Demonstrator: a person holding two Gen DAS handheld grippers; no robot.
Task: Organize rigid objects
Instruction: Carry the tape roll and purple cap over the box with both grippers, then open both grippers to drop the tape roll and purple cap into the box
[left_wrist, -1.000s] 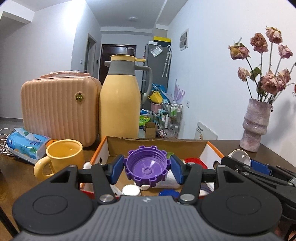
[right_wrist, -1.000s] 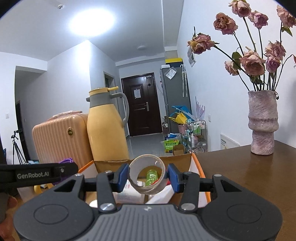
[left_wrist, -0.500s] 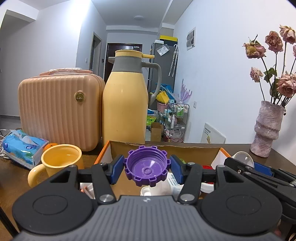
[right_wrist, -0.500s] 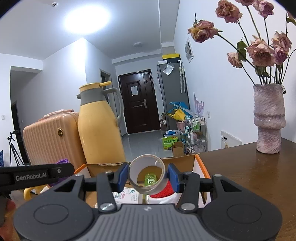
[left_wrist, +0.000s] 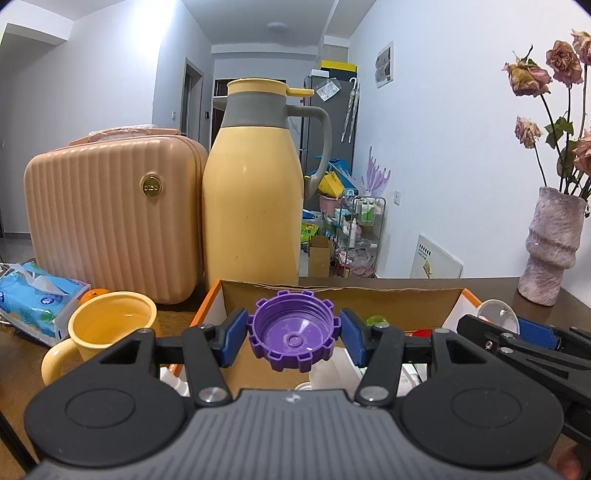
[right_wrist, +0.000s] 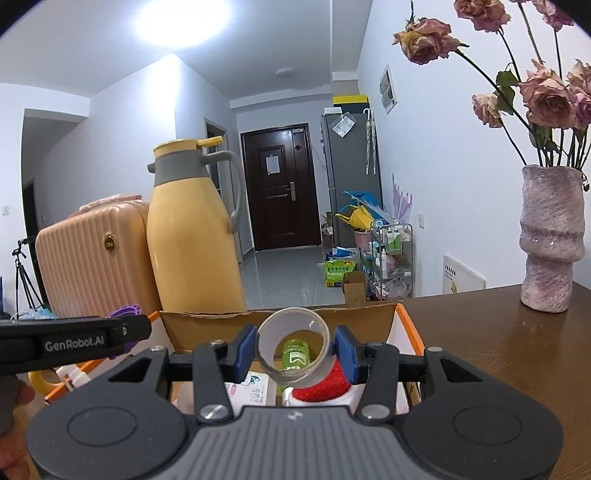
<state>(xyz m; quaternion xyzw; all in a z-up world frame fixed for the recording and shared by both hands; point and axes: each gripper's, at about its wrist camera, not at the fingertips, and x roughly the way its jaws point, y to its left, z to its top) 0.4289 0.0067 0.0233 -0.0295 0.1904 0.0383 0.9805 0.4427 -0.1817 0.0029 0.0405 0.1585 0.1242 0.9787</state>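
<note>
- At lower centre of the left wrist view: left tongs (left_wrist: 294, 338) pinching a purple cap (left_wrist: 294, 339), held above the open cardboard box (left_wrist: 369, 297) on the worktop (left_wrist: 22, 354).
- At lower centre of the right wrist view: right tongs (right_wrist: 294, 350) clamped on a clear ring (right_wrist: 293, 349), over the same box, a green bottle (right_wrist: 294, 355) visible through it.
- At left: yellow mug (left_wrist: 107, 328), yellow jug (left_wrist: 255, 192) behind.

Two low, close wrist views over the cardboard box (left_wrist: 332, 291) toward the hallway, sharing thermos (right_wrist: 192, 236).
</note>
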